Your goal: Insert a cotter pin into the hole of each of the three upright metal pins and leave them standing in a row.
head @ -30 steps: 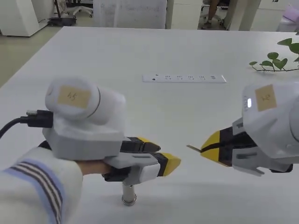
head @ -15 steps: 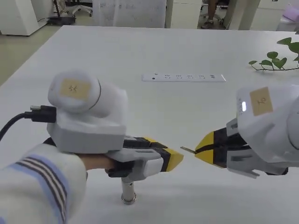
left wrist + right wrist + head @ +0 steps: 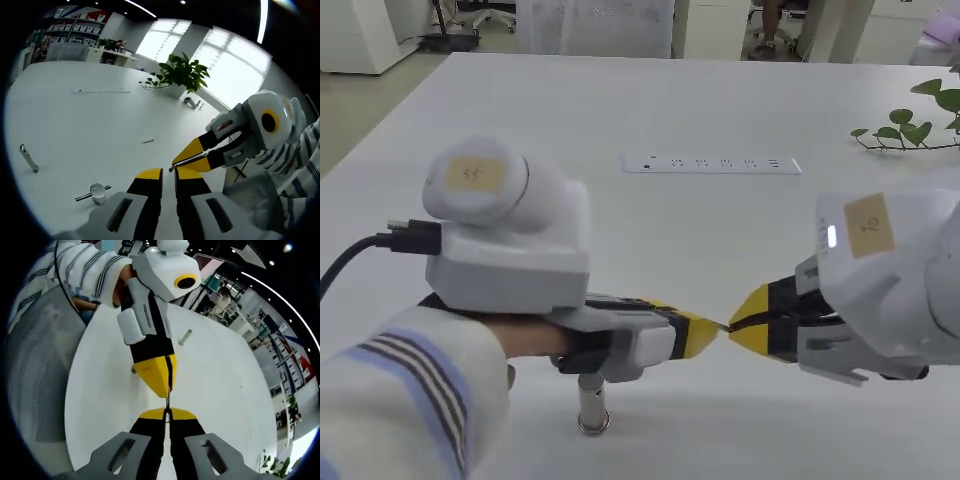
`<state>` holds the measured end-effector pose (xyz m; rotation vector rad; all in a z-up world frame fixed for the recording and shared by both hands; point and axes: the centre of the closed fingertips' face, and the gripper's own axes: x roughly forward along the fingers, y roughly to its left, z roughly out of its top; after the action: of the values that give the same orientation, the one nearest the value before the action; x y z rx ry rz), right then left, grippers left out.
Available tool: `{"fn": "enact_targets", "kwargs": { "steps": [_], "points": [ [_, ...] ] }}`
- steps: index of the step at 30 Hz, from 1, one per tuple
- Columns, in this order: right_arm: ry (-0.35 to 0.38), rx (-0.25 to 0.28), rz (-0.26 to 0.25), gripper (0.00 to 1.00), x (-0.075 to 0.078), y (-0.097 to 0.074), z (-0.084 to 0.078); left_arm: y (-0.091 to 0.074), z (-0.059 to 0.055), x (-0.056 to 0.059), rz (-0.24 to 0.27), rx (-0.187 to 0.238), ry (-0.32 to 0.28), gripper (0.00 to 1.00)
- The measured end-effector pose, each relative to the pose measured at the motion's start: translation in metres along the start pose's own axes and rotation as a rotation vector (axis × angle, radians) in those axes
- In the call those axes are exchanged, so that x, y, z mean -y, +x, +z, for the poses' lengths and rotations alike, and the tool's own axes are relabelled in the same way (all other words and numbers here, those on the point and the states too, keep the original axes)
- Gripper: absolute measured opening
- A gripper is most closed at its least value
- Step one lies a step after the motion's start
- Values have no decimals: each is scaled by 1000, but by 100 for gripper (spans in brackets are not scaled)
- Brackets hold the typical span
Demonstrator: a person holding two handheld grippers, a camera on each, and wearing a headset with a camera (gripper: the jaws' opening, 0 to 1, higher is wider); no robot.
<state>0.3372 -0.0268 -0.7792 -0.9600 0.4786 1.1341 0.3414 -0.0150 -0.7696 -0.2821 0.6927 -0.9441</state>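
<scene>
My right gripper [image 3: 738, 331] [image 3: 167, 414] is shut on a thin cotter pin [image 3: 723, 326] [image 3: 167, 399] that points at my left gripper [image 3: 705, 334] [image 3: 169, 173]. The cotter pin's free end [image 3: 173, 167] sits at the mouth of the left jaws, which stand a narrow gap apart. Under the left gripper's body a metal pin [image 3: 592, 405] stands upright on the white table [image 3: 670, 240]. In the left gripper view a round-headed metal pin [image 3: 97, 190] has a thin rod jutting from its side, and another metal pin [image 3: 28, 158] lies flat. One more metal pin [image 3: 185, 336] shows in the right gripper view.
A white power strip [image 3: 712, 165] lies mid-table and a leafy plant [image 3: 910, 130] sits at the far right edge. A loose cotter pin [image 3: 146, 141] lies on the table. A black cable [image 3: 360, 258] runs from the left gripper.
The two grippers have closed in on each other. The cotter pin's tip, apart from the left jaws a second ago, now meets them.
</scene>
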Motion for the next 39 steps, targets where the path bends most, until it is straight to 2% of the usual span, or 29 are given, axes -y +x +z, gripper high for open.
{"fn": "enact_targets", "kwargs": {
  "steps": [12,19,28,34,39],
  "points": [
    [-30,3,-14,2,0,-2,3,1,1,4,-21,-1,-56,2],
    [-39,9,-5,2,-3,-2,4,-1,-1,6,-31,-28,-87,1],
    [-53,14,9,2,-6,-2,7,-4,-4,8,-37,-65,-74,1],
    [-58,20,17,2,-7,-3,6,-4,-5,9,-43,-64,-78,0],
    [-60,29,24,3,-8,-5,7,-5,-5,12,-54,-65,-42,0]
  ]
}}
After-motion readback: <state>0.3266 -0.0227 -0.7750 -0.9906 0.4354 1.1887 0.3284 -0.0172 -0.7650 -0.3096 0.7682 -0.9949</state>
